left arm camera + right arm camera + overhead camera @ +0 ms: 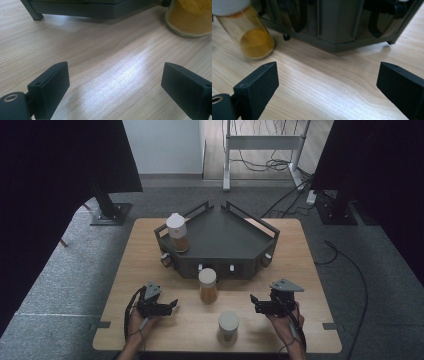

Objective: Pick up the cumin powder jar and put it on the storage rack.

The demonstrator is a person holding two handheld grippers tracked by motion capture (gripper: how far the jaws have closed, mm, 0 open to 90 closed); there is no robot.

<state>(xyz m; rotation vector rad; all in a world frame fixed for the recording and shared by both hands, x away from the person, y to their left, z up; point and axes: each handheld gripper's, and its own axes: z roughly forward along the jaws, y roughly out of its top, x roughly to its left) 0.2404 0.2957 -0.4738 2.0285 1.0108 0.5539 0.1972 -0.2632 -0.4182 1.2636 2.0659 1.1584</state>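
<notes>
Each hand-held gripper, left (172,306) and right (253,302), hovers with jaws apart, holding nothing. 2 jars (208,286) (228,324) stand between them on the desk (310,285).

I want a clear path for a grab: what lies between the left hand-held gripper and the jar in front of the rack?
Nothing: bare wooden table lies between the open left hand-held gripper and the jar of yellow powder, in the left gripper view and the high view.

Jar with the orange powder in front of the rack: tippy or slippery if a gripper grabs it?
The jar stands tall and narrow, so a push near its white lid would probably tip it. Its clear wall looks smooth, likely glass: possibly slippery and breakable. Powder fills only the lower part, so it is probably fairly light and bottom-weighted.
</notes>
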